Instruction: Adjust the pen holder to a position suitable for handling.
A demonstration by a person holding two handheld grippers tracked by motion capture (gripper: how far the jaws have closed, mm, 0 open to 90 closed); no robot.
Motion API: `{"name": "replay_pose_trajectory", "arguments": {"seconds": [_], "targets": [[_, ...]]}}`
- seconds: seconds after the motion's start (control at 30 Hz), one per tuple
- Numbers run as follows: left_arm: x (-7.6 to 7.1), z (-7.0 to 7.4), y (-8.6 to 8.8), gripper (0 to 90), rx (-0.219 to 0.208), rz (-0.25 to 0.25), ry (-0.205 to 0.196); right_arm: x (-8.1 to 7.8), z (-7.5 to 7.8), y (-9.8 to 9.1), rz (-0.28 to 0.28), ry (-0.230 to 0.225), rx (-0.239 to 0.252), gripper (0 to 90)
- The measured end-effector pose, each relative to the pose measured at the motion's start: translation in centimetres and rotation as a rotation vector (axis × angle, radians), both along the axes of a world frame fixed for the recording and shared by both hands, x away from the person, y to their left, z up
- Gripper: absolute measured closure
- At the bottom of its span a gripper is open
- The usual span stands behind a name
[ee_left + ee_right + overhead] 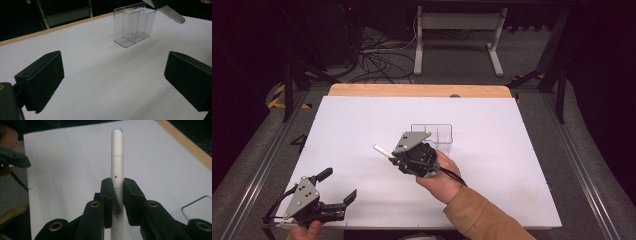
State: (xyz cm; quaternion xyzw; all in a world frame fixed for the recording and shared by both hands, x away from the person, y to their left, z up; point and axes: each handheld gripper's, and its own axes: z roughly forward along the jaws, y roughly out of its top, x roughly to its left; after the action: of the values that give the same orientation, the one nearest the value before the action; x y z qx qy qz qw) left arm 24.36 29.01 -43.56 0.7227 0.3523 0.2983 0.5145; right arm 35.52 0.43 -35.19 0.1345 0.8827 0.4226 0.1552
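The right gripper (117, 197) is clamped on a white pen (117, 162), its pads pinching the lower barrel so most of the pen juts out past the jaws. In the high view it is held above the middle of the white table (337, 130), just beside the clear divided box (439, 134). The left gripper (339, 187) rests near the table's front left corner, jaws spread wide with nothing between them. The likely trouble: the pen, gripped far from its free end, could swing or slide in the pads, and its tip could catch the box's thin rim and tip that light container over
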Motion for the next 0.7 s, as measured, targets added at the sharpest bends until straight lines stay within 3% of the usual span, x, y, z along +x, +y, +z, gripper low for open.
{"name": "replay_pose_trajectory", "arguments": {"seconds": [0.3, 0.47, 0.7], "targets": [[0.0, 0.0, 0.0, 3.5, -0.002, -0.004, 0.006, 1.0, 1.3, -2.2, 0.006, -0.038, 0.146, 78.4], [0.1, 0.0, 0.0, 3.5, 0.001, -0.002, 0.001, 1.6, 1.6, -3.0, 0.006, -0.052, 0.202, 78.4], [0.0, 0.0, 0.0, 3.5, -0.002, -0.004, 0.006, 2.5, 2.0, -4.2, -0.032, -0.062, 0.303, 78.4]]}}
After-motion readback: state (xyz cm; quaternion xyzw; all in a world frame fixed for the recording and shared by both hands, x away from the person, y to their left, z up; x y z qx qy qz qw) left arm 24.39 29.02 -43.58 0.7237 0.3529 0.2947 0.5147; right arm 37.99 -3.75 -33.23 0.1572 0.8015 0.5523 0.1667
